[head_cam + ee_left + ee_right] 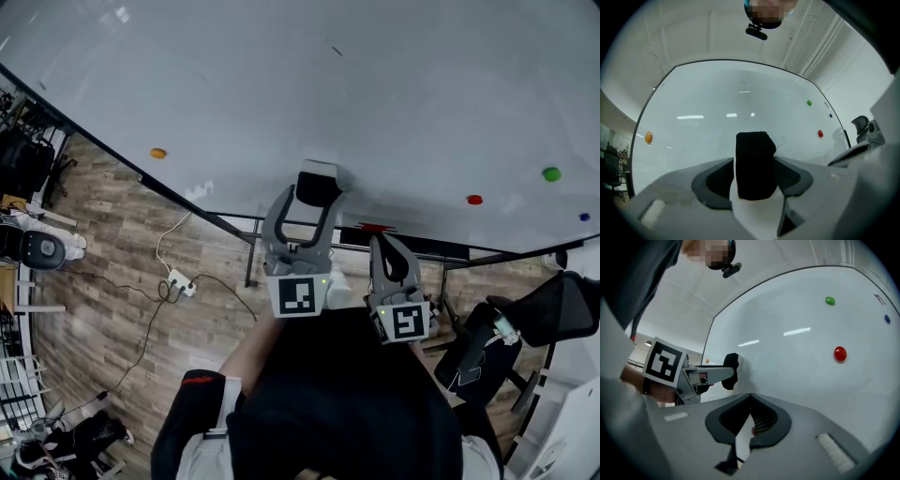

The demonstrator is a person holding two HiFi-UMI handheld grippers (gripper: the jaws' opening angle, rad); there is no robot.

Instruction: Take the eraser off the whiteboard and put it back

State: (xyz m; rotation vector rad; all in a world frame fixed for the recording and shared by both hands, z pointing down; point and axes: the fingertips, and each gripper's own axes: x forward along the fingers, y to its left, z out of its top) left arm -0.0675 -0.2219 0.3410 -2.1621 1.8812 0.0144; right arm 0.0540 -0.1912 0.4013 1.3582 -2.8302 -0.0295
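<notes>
The black oblong felt eraser (756, 154) sits upright on the glossy whiteboard (708, 122), straight ahead between the released jaws of the left hand-held gripper (754, 163).

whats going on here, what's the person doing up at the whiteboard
A person stands at the whiteboard with a tool in each hand. The left tool is up at the board with the black eraser between its jaws. The jaws stand wide and do not seem to press on the eraser, which sits against the board. The right tool is held lower beside it, jaws shut and empty.
</notes>
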